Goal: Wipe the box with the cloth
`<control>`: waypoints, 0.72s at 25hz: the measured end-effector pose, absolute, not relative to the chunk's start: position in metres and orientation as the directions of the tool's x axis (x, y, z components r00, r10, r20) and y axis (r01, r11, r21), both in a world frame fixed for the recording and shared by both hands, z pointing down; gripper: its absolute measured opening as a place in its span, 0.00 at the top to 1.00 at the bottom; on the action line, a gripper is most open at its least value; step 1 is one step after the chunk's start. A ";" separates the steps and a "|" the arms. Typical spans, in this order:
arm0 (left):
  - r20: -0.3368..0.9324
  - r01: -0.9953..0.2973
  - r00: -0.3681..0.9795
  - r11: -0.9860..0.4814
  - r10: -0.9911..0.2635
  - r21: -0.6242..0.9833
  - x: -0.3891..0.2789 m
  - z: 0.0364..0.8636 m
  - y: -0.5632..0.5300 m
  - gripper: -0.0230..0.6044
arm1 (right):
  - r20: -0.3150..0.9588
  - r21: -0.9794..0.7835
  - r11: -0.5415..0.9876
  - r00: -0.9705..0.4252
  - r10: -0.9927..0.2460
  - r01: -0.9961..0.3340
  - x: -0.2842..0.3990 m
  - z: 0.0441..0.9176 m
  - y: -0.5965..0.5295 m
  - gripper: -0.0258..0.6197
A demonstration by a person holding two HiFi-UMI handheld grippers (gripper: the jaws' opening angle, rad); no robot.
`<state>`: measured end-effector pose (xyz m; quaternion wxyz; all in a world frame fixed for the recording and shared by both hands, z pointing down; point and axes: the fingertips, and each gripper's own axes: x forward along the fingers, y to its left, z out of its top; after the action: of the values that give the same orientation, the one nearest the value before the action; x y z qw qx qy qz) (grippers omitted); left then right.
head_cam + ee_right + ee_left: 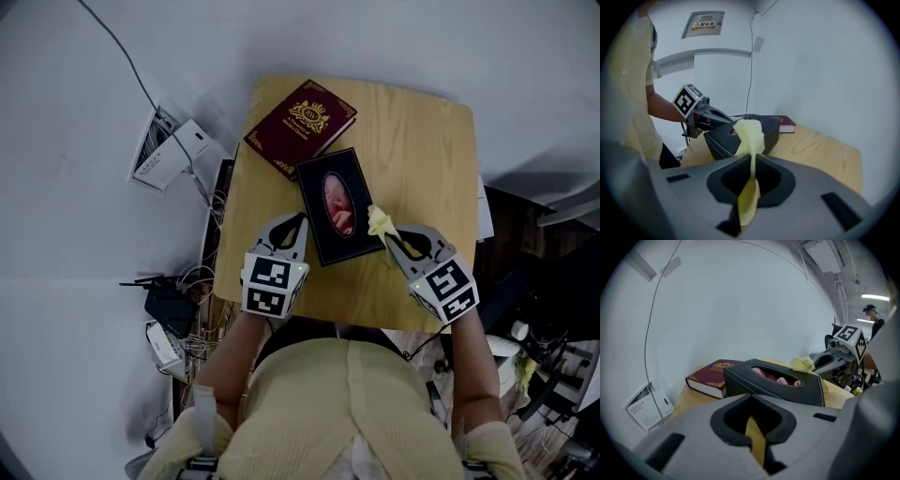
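Jaws of the right gripper (752,157) are closed tight on a pale yellow cloth (749,133), a strip of it pinched between them and a loose bunch standing past the tips. Jaws of the left gripper (751,397) are brought together on nothing; only a sliver of wood colour shows through the slit.

The black stitched-leather tissue box (328,242) lies askew in the middle of the light wooden worktop (422,159), with pink tissue (339,204) showing in its oval opening. The cloth bunch sits at the box's right top edge, apparently touching it. The left gripper is near the box's near-left corner, apart from it. A burgundy hardback book with gold crest (300,127) lies toward the far left corner, just beside the box; contact cannot be confirmed.

Risks, as judged:
- The box is unrestrained. A sideways stroke may slide it into the book or toward the left edge.
- The cloth may snag the tissue in the opening and drag it out.
- The grip is on a narrow strip only, so friction may pull the cloth free.

The right gripper view alone shows the cloth running back through the jaws. The left gripper view shows the box's side wall and height. Only the head view gives the whole layout.
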<state>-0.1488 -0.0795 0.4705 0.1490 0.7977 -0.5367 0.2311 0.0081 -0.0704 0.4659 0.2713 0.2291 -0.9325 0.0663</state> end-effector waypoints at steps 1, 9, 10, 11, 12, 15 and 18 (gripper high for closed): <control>0.531 -0.919 0.326 -0.395 -0.782 -0.017 -0.149 0.471 -0.080 0.93 | 0.538 -0.005 0.887 -0.749 -0.387 -0.462 0.007 0.466 -0.069 0.90; 0.531 -0.867 0.414 -0.499 -0.740 -0.019 -0.150 0.469 -0.097 0.93 | 0.530 -0.077 0.916 -0.794 -0.297 -0.394 -0.011 0.468 -0.028 0.90; 0.529 -0.857 0.429 -0.515 -0.732 -0.018 -0.148 0.469 -0.101 0.93 | 0.526 -0.089 0.920 -0.802 -0.282 -0.382 -0.015 0.468 -0.020 0.90; 0.528 -0.847 0.444 -0.531 -0.724 -0.017 -0.146 0.469 -0.105 0.93 | 0.520 -0.100 0.924 -0.811 -0.268 -0.370 -0.019 0.467 -0.013 0.90; 0.528 -0.834 0.459 -0.551 -0.715 -0.021 -0.143 0.469 -0.108 0.93 | 0.515 -0.110 0.926 -0.817 -0.258 -0.362 -0.022 0.467 -0.007 0.90; 0.538 -0.778 0.504 -0.625 -0.676 -0.057 -0.134 0.469 -0.116 0.93 | 0.500 -0.139 0.918 -0.826 -0.259 -0.372 -0.026 0.467 0.002 0.90; 0.544 -0.736 0.537 -0.673 -0.645 -0.072 -0.126 0.469 -0.122 0.93 | 0.487 -0.164 0.906 -0.831 -0.270 -0.390 -0.026 0.467 0.004 0.90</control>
<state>-0.1260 -0.1218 0.4688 0.0832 0.8727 -0.3955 0.2741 -0.0264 0.0040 0.4673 0.2332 0.1741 -0.9479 0.1292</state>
